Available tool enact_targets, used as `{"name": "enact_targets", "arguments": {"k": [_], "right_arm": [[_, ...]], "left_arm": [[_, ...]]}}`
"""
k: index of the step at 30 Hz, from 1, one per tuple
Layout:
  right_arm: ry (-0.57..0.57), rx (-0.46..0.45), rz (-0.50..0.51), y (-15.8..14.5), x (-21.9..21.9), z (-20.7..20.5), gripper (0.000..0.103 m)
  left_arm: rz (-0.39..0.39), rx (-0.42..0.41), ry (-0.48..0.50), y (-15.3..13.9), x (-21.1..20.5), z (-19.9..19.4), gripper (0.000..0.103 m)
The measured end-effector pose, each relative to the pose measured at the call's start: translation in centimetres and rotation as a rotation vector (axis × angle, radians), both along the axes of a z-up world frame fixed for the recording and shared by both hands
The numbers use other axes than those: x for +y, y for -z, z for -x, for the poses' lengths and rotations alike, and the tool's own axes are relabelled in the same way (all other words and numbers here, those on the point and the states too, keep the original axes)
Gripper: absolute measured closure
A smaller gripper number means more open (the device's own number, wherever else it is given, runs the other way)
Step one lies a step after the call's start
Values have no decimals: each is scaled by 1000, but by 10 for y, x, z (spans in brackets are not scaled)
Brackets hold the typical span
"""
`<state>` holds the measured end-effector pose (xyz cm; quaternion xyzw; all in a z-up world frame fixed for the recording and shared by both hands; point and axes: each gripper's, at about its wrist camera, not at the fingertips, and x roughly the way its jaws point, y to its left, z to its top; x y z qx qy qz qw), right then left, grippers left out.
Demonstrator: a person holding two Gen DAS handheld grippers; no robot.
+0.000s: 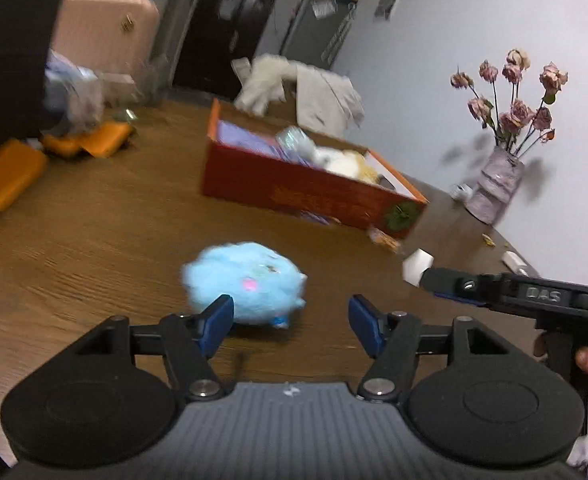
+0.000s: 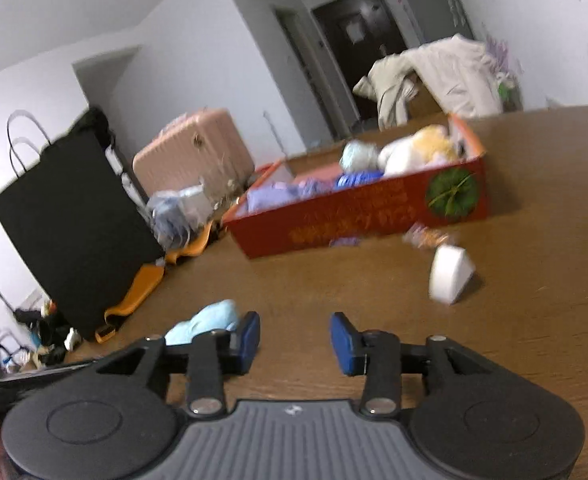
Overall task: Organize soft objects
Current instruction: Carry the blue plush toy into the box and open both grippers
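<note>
A fluffy, long-pile blue plush toy lies on a wood-grain table with a low sheen. The red box looks like printed cardboard. Matt black plastic forms the left gripper, with ribbed grey casing and bright metal pivot pins.

On the wooden table sit one fluffy light-blue plush toy, one red cardboard box, one white foam block and one glass vase.
</note>
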<state>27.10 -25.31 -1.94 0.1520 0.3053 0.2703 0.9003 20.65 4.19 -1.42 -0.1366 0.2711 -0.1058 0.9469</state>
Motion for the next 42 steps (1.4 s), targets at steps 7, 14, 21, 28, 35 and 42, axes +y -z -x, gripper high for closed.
{"name": "enact_targets", "arguments": {"k": [7, 14, 21, 28, 35, 42], "right_arm": [[-145, 13, -20, 15, 67, -34, 51], [-208, 130, -54, 35, 99, -71, 61], [-147, 77, -55, 17, 82, -66, 65], [-48, -44, -28, -42, 41, -105, 65], [-9, -8, 20, -49, 20, -194, 66], [-30, 136, 27, -10, 21, -247, 67]], "left_arm": [[22, -2, -34, 7, 30, -16, 32], [120, 92, 16, 38, 36, -42, 65], [177, 46, 81, 22, 29, -59, 67], [166, -47, 202, -26, -4, -130, 68], [83, 23, 252, -38, -38, -236, 69], [-7, 126, 279, -11, -51, -280, 70]]}}
